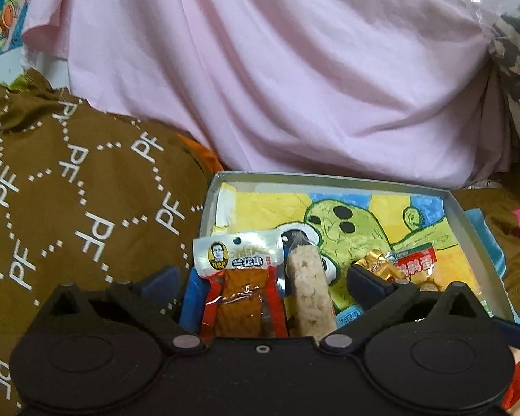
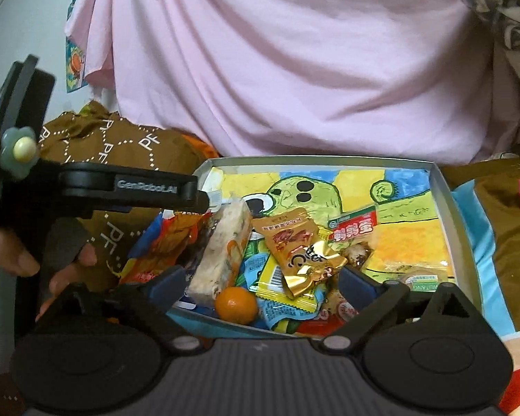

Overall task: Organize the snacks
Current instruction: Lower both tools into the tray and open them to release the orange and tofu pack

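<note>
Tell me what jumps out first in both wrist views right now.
A shallow box lined with a bright cartoon drawing, snacks heaped at its near left corner: a small orange, a gold packet, a pale snack bar. Behind it hangs pink cloth. The left gripper hovers open over a red-edged pouch.

A home, likely a bedroom, is suggested by pink bedding (image 1: 277, 69), a brown patterned cloth (image 1: 69, 190) and a child's cactus drawing (image 2: 329, 201).

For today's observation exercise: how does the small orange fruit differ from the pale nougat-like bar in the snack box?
The orange fruit is round, bright and unwrapped; the pale bar is long, blocky, speckled and sealed in clear wrap. The fruit sits low at the box's near edge; the bar leans tilted above it. Both lie inside the box.
</note>
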`<state>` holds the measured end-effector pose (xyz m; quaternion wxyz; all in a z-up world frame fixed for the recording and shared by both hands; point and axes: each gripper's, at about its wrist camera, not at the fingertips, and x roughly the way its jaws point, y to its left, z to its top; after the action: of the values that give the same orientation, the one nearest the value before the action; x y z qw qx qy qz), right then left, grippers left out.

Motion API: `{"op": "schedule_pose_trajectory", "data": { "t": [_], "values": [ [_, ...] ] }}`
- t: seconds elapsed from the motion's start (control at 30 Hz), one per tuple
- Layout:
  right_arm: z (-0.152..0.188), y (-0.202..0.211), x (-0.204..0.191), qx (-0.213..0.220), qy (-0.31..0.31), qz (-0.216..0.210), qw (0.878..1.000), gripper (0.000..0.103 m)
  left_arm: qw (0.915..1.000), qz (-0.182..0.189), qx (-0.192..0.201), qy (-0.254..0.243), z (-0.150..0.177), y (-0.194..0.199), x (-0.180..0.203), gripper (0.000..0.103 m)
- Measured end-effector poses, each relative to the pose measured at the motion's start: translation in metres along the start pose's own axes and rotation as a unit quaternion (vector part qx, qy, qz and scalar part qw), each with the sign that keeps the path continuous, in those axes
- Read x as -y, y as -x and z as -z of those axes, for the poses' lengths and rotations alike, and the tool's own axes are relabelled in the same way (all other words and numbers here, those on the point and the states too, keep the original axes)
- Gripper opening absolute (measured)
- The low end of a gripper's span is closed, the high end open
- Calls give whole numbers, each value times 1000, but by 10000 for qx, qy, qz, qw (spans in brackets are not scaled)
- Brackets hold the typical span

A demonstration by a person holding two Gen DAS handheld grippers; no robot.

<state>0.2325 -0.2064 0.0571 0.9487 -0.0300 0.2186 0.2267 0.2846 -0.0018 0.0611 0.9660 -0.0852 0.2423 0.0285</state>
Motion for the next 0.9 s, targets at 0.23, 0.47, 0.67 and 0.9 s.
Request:
{"op": "schedule_pose_trajectory", "data": {
  "t": [0.23, 0.47, 0.67, 0.9],
  "values": [
    [-6, 11, 8, 180, -220, 203, 9994, 103, 9998, -105, 135, -88, -7, 14, 6, 102],
    [-6, 16, 17, 188, -557, 365, 9976, 103, 9993, -200, 224, -224, -4, 28, 10, 102],
    [-7, 27, 21, 324, -765, 511, 9952, 103, 9990, -267, 284, -223, 1, 45, 10, 102],
    [-7, 50, 17, 607, -707, 544, 9942, 103, 9981, -392, 476, 17, 11, 75, 6, 102]
  ]
}}
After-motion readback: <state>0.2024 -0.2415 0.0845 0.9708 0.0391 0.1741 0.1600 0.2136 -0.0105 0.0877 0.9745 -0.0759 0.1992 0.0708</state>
